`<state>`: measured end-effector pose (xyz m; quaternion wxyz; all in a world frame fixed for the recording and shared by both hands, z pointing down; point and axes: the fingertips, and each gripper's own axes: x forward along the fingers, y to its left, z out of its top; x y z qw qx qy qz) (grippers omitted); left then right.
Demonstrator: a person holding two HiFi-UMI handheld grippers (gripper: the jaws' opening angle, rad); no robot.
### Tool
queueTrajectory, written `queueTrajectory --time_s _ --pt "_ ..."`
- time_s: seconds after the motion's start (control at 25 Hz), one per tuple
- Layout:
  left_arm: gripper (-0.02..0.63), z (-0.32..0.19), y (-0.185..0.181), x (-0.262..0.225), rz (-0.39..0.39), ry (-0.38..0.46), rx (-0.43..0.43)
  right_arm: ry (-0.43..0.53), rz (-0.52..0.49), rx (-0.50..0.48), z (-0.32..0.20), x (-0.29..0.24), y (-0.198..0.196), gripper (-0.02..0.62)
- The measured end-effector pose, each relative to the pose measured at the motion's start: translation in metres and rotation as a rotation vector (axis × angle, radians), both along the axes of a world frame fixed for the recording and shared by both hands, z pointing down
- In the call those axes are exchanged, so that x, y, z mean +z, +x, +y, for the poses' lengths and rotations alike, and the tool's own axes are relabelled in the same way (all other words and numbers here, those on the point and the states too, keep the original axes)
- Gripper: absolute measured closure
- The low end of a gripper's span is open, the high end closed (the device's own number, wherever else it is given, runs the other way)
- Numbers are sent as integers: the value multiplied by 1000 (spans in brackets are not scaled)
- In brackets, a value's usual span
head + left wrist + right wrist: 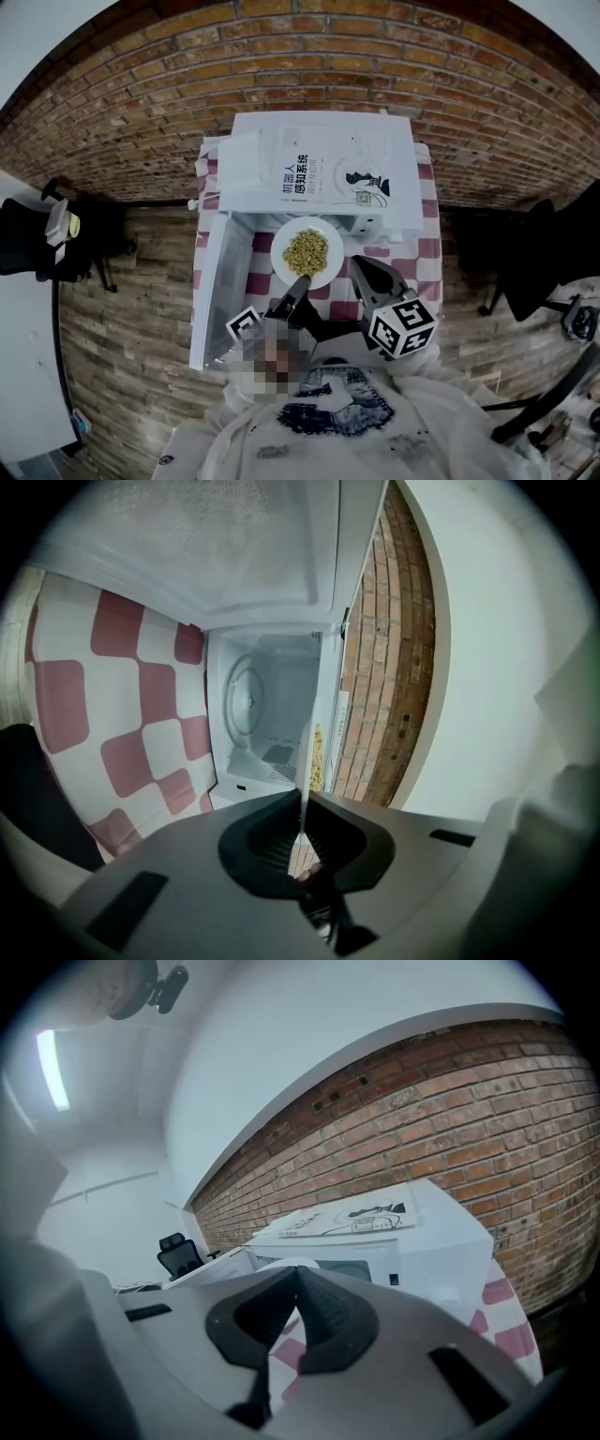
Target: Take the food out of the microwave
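A white plate (307, 251) heaped with yellowish food hangs just in front of the white microwave (323, 173), over the checked cloth. My left gripper (302, 281) is shut on the plate's near rim. In the left gripper view the plate (305, 771) shows edge-on as a thin white line between the jaws of the left gripper (303, 803), with the bare microwave cavity (267, 714) behind it. The microwave door (220, 281) stands open to the left. My right gripper (361, 264) hovers beside the plate's right edge; in its own view the right gripper (297, 1274) is shut, with its pads meeting on nothing.
The table (427, 248) wears a red-and-white checked cloth. A brick wall (281, 56) rises behind the microwave. Black office chairs stand at the left (37, 234) and right (525, 272). A printed sheet (337, 178) lies on the microwave's top.
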<state>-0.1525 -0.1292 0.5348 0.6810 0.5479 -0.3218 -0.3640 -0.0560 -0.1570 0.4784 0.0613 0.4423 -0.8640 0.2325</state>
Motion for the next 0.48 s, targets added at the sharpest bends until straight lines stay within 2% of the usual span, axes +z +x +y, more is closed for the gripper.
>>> queueTrajectory --time_s 0.48 --pt "586 4 -4 -22 -2 13 -9 16 -6 5 0 -8 1 581"
